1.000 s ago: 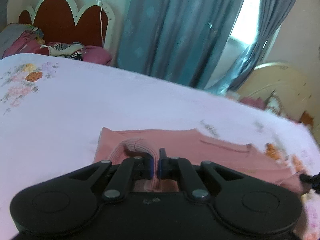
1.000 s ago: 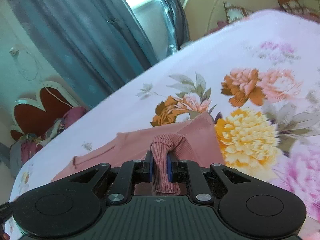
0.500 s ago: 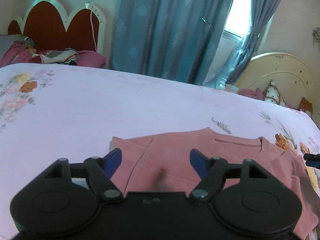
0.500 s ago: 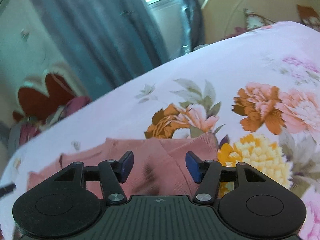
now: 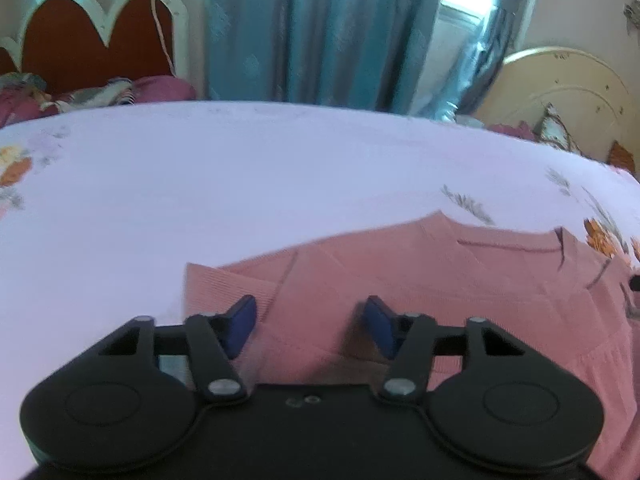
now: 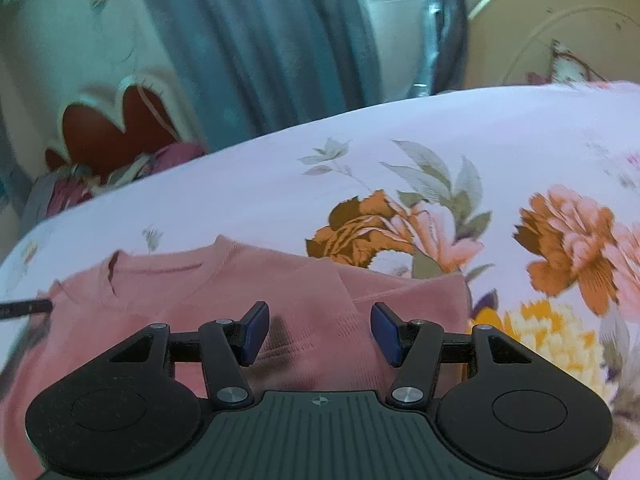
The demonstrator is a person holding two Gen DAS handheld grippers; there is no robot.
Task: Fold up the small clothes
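A pink knit sweater (image 5: 420, 280) lies flat on the floral bedsheet, neckline toward the far side, sleeves folded in over the body. My left gripper (image 5: 310, 326) is open and empty, hovering over the sweater's left part. The sweater also shows in the right wrist view (image 6: 288, 300). My right gripper (image 6: 318, 334) is open and empty over the sweater's right part, near its right edge. The tip of the other gripper (image 6: 28, 306) shows at the left edge of the right wrist view.
The white bedsheet (image 5: 240, 184) with orange and pink flowers (image 6: 568, 240) spreads all around. A red headboard (image 5: 92, 52) with pillows and clothes stands at the far left. Teal curtains (image 5: 320, 28) and a cream headboard (image 5: 560, 88) are behind the bed.
Both grippers were shut on the ribbed sleeve cuffs one second ago. They opened, let the sleeves drop onto the sweater body, and have drawn back slightly.
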